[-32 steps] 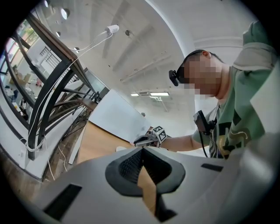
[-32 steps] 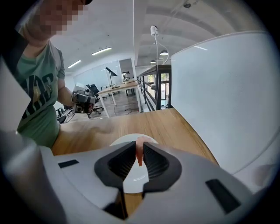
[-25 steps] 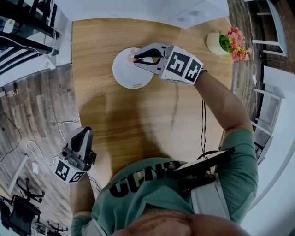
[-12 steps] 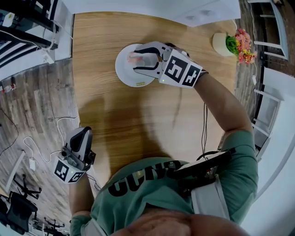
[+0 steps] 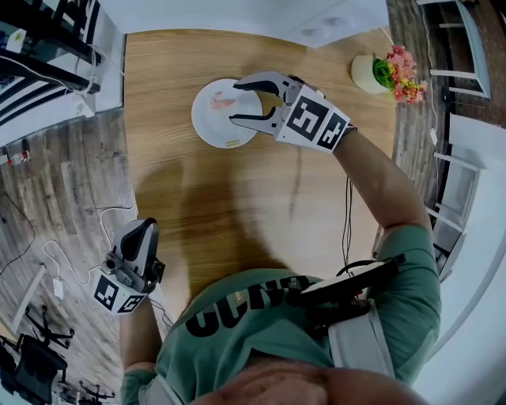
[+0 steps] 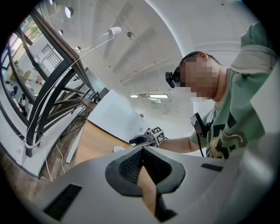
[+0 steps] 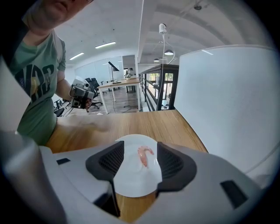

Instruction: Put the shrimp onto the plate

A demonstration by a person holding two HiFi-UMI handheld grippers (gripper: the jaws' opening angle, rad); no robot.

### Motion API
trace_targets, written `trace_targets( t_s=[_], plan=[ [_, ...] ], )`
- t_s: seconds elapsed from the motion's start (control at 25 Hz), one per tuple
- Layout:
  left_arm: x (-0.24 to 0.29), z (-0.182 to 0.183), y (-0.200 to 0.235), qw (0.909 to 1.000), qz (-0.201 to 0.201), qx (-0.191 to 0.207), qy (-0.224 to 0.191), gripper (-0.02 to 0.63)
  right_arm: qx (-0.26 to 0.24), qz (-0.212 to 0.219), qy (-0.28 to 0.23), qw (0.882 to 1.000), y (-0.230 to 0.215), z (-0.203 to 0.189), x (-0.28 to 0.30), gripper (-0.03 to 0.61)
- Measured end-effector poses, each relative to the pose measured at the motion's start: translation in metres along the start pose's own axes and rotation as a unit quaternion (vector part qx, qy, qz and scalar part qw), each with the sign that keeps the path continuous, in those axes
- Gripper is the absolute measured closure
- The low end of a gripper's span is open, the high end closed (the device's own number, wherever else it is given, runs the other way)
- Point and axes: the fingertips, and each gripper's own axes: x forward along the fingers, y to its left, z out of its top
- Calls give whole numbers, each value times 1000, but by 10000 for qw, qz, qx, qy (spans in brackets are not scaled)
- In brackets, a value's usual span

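Note:
A pink shrimp point(image 5: 221, 101) lies on the round white plate point(image 5: 212, 130) at the far middle of the wooden table point(image 5: 237, 206). My right gripper point(image 5: 235, 100) hovers over the plate's right side; its jaws have just been opening and stand wide, with nothing pressed between them. In the right gripper view the shrimp point(image 7: 143, 155) rests on the plate point(image 7: 131, 179) below the open right gripper point(image 7: 140, 160). My left gripper point(image 5: 145, 231) hangs off the table's left edge, level and shut on nothing, with the left gripper point(image 6: 141, 162) showing its pads meeting.
A small pot of flowers point(image 5: 378, 73) stands at the table's far right corner. A white panel point(image 5: 332, 24) borders the far edge. Cables point(image 5: 71, 261) trail on the wood floor left of the table, near a black railing point(image 5: 47, 47).
The right gripper's jaws spread from closed on the shrimp to wide open. The shrimp now lies free on the plate, and the gripper has drawn back slightly to the right.

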Motion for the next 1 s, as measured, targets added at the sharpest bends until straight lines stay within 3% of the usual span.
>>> trace_targets(
  t_s=[0.32,0.56,0.8,1.0],
  plan=[
    [-9,18,-38,9999,-76,61,-89,609,314,-109,-129,9994,23,12,-40,351],
    [-25,51,-68,9989,-181,359,-221,609,585,-366,-376,9969,42,37,-82,355],
    [-55,79,-111,9967,-276,634,-435,609,909,-579,-715,9916,74,62,-127,499],
    [-87,88,-157,9943,-307,760,-680,609,1012,-731,-910,9880,110,86,-155,569]
  ],
)
